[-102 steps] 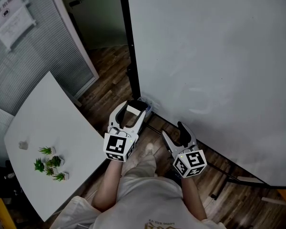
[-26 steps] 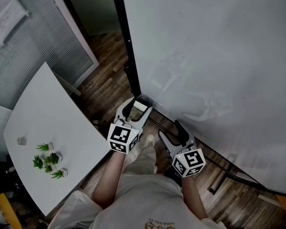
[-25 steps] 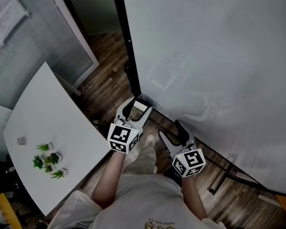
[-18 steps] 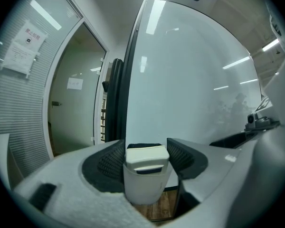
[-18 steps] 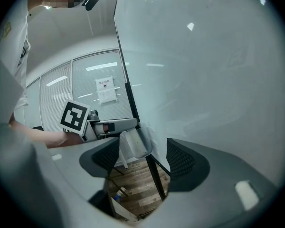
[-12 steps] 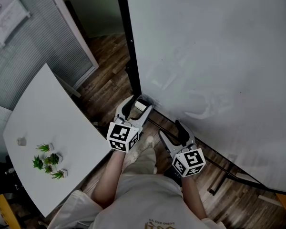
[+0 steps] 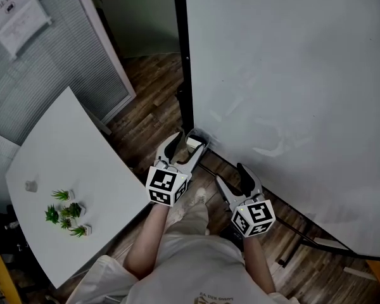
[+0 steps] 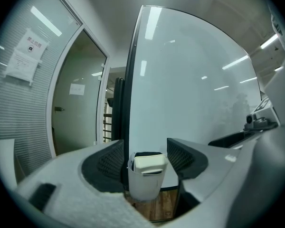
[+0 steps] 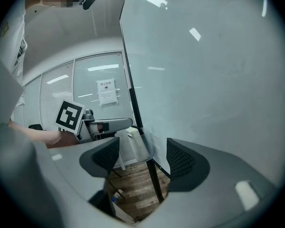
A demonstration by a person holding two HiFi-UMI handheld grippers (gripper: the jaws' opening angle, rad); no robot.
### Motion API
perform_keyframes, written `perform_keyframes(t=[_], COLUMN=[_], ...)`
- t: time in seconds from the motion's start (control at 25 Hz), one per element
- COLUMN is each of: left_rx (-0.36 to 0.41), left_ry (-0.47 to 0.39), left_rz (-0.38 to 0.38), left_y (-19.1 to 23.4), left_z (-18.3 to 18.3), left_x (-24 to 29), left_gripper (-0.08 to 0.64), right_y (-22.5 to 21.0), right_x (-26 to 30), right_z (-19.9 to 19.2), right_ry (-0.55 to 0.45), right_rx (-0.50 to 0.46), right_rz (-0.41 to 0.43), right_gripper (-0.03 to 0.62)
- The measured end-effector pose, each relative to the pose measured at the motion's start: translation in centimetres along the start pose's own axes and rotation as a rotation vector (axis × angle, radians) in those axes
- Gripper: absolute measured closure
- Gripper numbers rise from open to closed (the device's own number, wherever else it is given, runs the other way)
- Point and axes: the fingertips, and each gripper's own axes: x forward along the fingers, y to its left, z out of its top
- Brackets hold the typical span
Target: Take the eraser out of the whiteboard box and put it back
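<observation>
The cream eraser (image 7: 193, 142) stands upright in the translucent whiteboard box (image 7: 198, 137), fixed at the whiteboard's (image 7: 291, 75) lower left corner. My left gripper (image 7: 186, 148) is level with the box, its jaws spread to either side and touching nothing. In the left gripper view the eraser (image 8: 149, 163) pokes out of the box (image 8: 143, 184) just beyond that gripper (image 8: 146, 151). My right gripper (image 7: 235, 179) hangs open and empty lower right, near the board's bottom edge. In its own view the right gripper (image 9: 142, 158) faces the box (image 9: 143, 147).
A white table (image 7: 69, 170) with small potted plants (image 7: 64, 213) stands to the left. The board's black frame post (image 7: 182, 56) rises just behind the box. A glass partition with blinds (image 7: 44, 62) is further left, and a wooden floor (image 7: 145, 100) lies below.
Four seconds ago the eraser was between the left jaws outside the box; now it sits in the box, free of them. Over the last second the grippers have hardly shifted.
</observation>
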Motion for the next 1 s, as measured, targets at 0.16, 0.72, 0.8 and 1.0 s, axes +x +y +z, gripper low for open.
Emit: perform_keyframes(t=[0.16,0.72,0.8,1.0], left_rx=[-0.001,0.051,0.067,0.064], left_ry=[-0.021,-0.031,-0.024,-0.026], left_rz=[0.022,0.072,0.076,0.073], left_y=[0.2,-0.6,-0.8,-1.3], left_z=[0.8,1.8,1.9,2.1], left_x=[-1.3,-6.1,-6.6,-7.5], left_gripper=[0.288,0.367,0.381,0.402], right_y=[0.2,1.9,2.4,3.0], right_x=[-0.3,-1.8,-2.0,-2.7], right_z=[0.8,3.0,3.4,3.9], right_ry=[-0.019,-0.091,-0.11,-0.141], right_rx=[-0.007,-0.06,-0.07,-0.079], right_rz=[-0.011,-0.01,-0.002,-0.009], right_gripper=[0.279,0.335,0.34,0.374])
